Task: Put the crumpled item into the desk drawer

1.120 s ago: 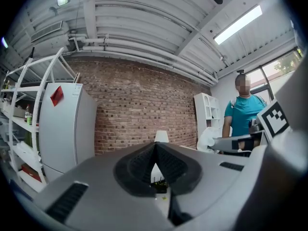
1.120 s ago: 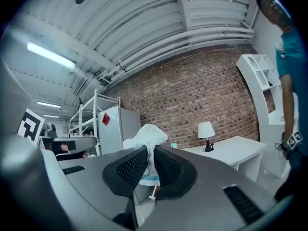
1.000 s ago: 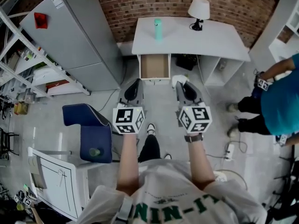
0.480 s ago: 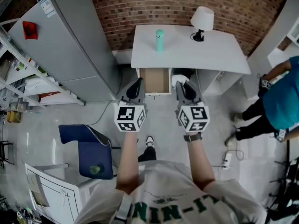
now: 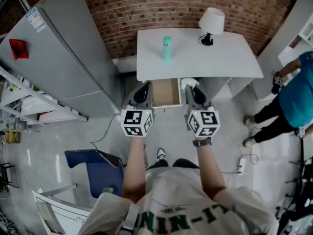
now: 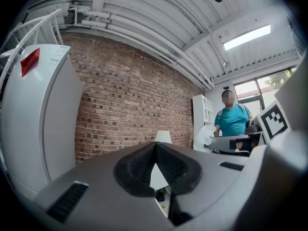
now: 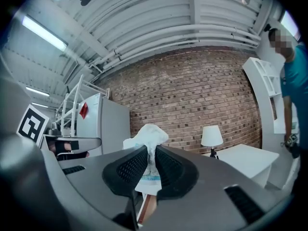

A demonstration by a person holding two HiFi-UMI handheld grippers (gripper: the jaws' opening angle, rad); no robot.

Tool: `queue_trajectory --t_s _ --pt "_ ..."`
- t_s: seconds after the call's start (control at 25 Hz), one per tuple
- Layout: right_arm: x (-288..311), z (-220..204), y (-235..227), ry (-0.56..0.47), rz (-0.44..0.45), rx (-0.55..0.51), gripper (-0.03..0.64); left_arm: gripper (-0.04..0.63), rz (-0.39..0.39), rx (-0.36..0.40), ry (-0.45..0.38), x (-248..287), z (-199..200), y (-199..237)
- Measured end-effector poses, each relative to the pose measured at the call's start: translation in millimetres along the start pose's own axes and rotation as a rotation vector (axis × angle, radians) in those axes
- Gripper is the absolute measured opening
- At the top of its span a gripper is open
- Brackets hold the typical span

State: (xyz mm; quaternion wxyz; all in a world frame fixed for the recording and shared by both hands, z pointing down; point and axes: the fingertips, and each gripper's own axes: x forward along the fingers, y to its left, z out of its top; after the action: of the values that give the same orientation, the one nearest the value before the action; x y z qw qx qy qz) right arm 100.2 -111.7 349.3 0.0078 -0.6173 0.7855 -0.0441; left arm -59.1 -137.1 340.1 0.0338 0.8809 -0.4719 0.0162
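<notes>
Crumpled white paper wad (image 7: 149, 134) clamped in right gripper (image 7: 150, 152); left gripper (image 6: 155, 149) closed, empty. Open wooden drawer (image 5: 165, 93) of white desk (image 5: 220, 58) near, at twelve o'clock. Drop-in not yet done.

One desk (image 5: 220, 58), one lamp (image 5: 212, 21), one bottle (image 5: 167, 48), one fridge (image 5: 63, 58).

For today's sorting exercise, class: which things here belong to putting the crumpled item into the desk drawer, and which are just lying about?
Job: crumpled white paper in the right gripper; open drawer of the white desk.
Lying about: tall teal bottle; white table lamp; blue chair; grey fridge.
</notes>
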Motion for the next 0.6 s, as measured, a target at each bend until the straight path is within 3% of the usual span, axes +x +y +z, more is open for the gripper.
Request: queue_trajectory --t_s 0.32,0.6 --pt "32.0 -24.7 -24.5 0.071 -0.052 0.006 0.041 -0.006 -0.065 -0.022 0.045 33.4 -25.7 9.7" --pt "59.4 -59.0 -35.2 0.154 -0.008 -0.001 0.041 -0.005 -0.054 -0.021 0.045 59.9 -49.4 22.9"
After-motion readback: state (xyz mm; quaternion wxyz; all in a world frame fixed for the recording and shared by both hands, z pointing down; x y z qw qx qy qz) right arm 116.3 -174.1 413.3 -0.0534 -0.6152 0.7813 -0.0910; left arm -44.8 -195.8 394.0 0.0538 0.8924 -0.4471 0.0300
